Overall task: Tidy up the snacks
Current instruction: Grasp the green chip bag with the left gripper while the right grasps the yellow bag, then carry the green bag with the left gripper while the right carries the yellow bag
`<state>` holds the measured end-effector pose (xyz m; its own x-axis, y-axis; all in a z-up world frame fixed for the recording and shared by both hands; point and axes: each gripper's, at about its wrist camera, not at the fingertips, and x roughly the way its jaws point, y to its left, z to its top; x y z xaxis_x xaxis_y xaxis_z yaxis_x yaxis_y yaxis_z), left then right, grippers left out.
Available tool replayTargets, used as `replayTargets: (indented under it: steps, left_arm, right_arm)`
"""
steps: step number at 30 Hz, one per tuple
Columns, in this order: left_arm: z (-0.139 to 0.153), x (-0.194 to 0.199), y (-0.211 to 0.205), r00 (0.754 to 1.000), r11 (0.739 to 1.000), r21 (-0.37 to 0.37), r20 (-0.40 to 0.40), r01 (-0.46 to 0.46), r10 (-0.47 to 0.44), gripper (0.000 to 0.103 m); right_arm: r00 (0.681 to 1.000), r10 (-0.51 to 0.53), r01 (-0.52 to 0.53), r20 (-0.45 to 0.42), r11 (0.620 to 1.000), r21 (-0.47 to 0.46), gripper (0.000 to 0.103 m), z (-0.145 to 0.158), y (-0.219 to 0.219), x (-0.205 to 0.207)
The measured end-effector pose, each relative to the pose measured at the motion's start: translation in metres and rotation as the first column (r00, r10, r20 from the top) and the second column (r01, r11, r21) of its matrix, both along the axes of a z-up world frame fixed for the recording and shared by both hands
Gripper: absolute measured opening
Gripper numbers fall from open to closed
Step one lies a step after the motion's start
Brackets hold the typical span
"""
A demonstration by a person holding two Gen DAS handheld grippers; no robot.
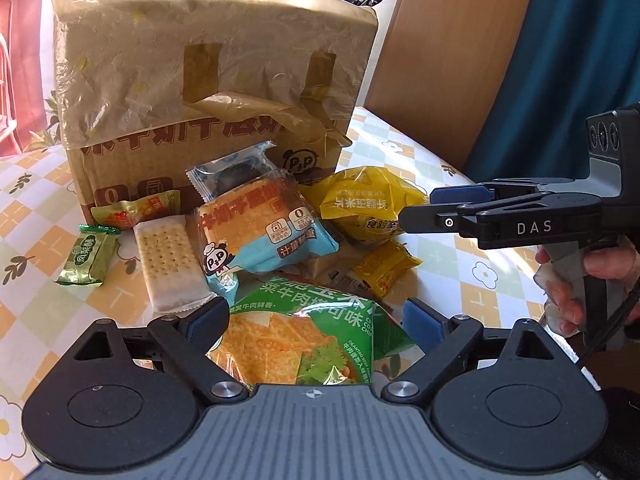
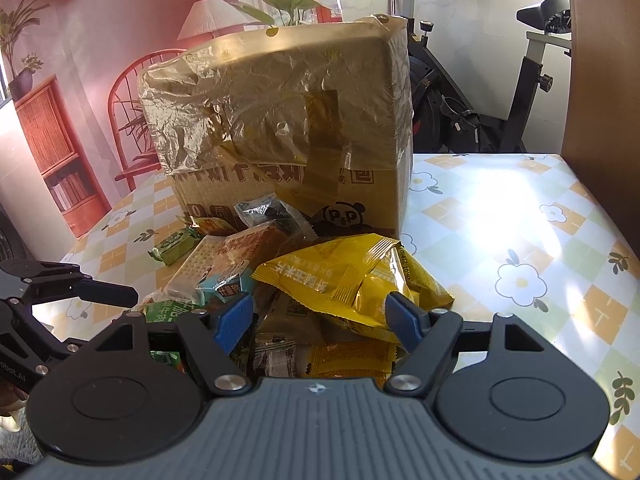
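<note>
A pile of snack packets lies on the table in front of a taped cardboard box [image 1: 212, 80]. My left gripper [image 1: 316, 316] is open, its jaws on either side of a green chip bag [image 1: 304, 332]. Behind it lie a blue bread packet [image 1: 260, 228], a cracker pack [image 1: 168, 268], a small green sweet [image 1: 86, 260] and a yellow bag [image 1: 368, 204]. My right gripper [image 2: 320, 316] is open over the yellow bag [image 2: 344, 280] and shows in the left wrist view [image 1: 420, 208], beside that bag. The box also shows in the right wrist view [image 2: 288, 120].
The table wears a flower-check cloth [image 2: 520, 240]. A wooden panel [image 1: 448, 40] and a blue curtain [image 1: 568, 48] stand at the right. Exercise bikes [image 2: 480, 92] stand beyond the table's far edge. A small yellow packet [image 1: 384, 268] lies near the pile's right side.
</note>
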<state>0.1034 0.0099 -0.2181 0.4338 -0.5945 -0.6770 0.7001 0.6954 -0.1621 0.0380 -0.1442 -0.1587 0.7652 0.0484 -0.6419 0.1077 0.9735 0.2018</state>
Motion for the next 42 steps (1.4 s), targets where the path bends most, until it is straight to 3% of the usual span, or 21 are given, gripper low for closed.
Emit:
replayTargets:
  steps: [6,14,20,22,24,27,33,38,42]
  left_arm:
    - [-0.013,0.001,-0.009,0.997,0.993,0.116,0.071,-0.027,0.019,0.096]
    - [-0.022,0.017,-0.016,1.0,0.994,0.109,0.012,-0.011,0.01,0.103]
    - [-0.025,0.017,-0.024,1.0,0.992,0.129,0.006,0.012,-0.013,0.103]
    - [-0.024,0.015,-0.023,0.999,0.992,0.124,0.021,0.025,-0.028,0.098]
    - [-0.021,0.013,-0.019,0.999,0.996,0.084,0.021,0.029,-0.031,0.085]
    - [-0.019,0.01,-0.009,1.0,1.0,0.015,0.0,-0.008,0.008,0.079]
    - [-0.004,0.0,0.016,0.993,0.985,-0.125,-0.003,-0.121,0.122,0.076]
    - [0.009,0.0,0.037,0.976,0.949,-0.232,-0.028,-0.214,0.214,0.076]
    - [0.018,-0.001,0.049,0.966,0.921,-0.294,-0.04,-0.254,0.254,0.076]
  right_arm:
    - [1.0,0.007,-0.007,-0.003,1.0,0.005,0.076,-0.002,0.002,0.0]
    - [1.0,0.001,-0.001,-0.003,1.0,0.006,0.076,-0.003,0.0,0.003]
    - [1.0,0.015,-0.015,-0.01,1.0,-0.02,0.076,-0.002,0.001,0.005]
    - [1.0,0.01,-0.011,-0.016,0.999,-0.034,0.079,-0.003,0.0,0.007]
    - [1.0,0.008,-0.009,-0.019,0.999,-0.049,0.08,-0.004,-0.001,0.008]
    - [0.999,0.031,-0.032,-0.013,0.994,-0.109,0.085,-0.003,0.003,0.009]
    - [0.996,0.081,-0.085,-0.031,0.982,-0.171,0.086,-0.008,0.007,0.019]
    - [0.986,0.152,-0.167,-0.074,0.933,-0.319,0.091,-0.016,0.013,0.035]
    - [0.979,0.174,-0.199,-0.103,0.925,-0.324,0.093,-0.023,0.004,0.049]
